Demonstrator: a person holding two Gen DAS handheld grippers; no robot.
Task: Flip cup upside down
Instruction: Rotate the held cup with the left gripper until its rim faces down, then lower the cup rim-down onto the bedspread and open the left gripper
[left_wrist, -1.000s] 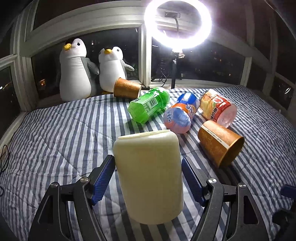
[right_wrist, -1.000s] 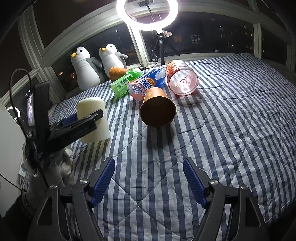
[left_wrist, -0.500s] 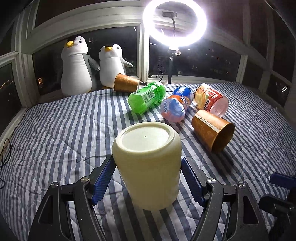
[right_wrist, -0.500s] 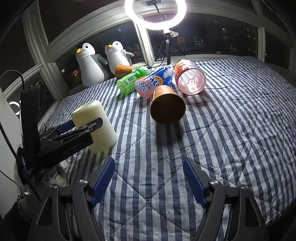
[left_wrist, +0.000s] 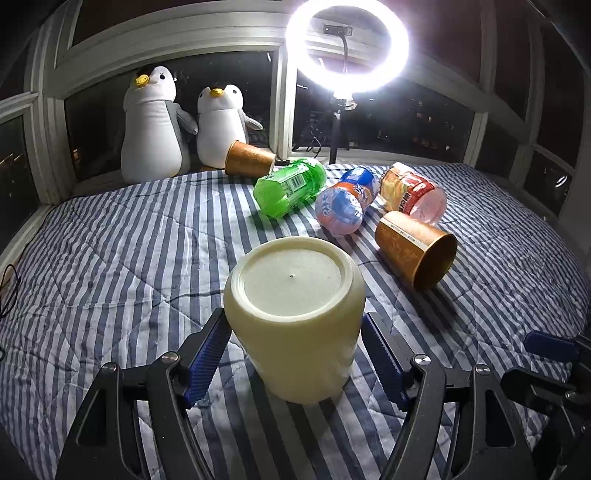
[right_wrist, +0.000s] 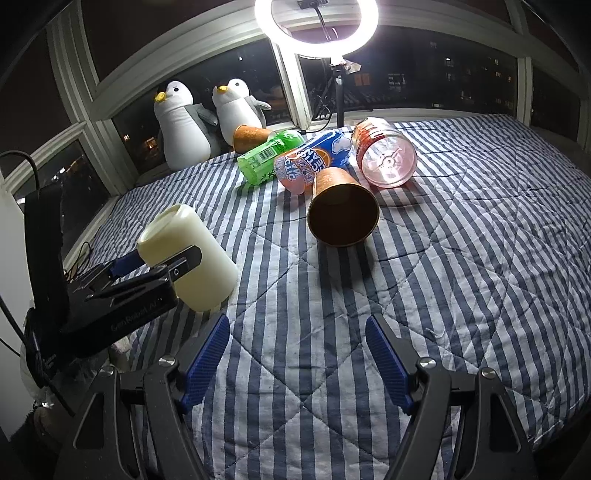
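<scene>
Cream cup (left_wrist: 293, 325) at lower centre of the left wrist view, base up, mouth down on the striped quilt (left_wrist: 110, 258). Left gripper (left_wrist: 295, 354) brackets it, blue pads beside its walls; contact unclear. Right gripper (right_wrist: 297, 360) wide, holding nothing, over bare quilt.

Cream cup (left_wrist: 295, 325) upside down on striped bed (left_wrist: 110, 266), base facing up, between left gripper (left_wrist: 295, 354) fingers; left pad (left_wrist: 207, 350) touching, right pad just beside.
</scene>
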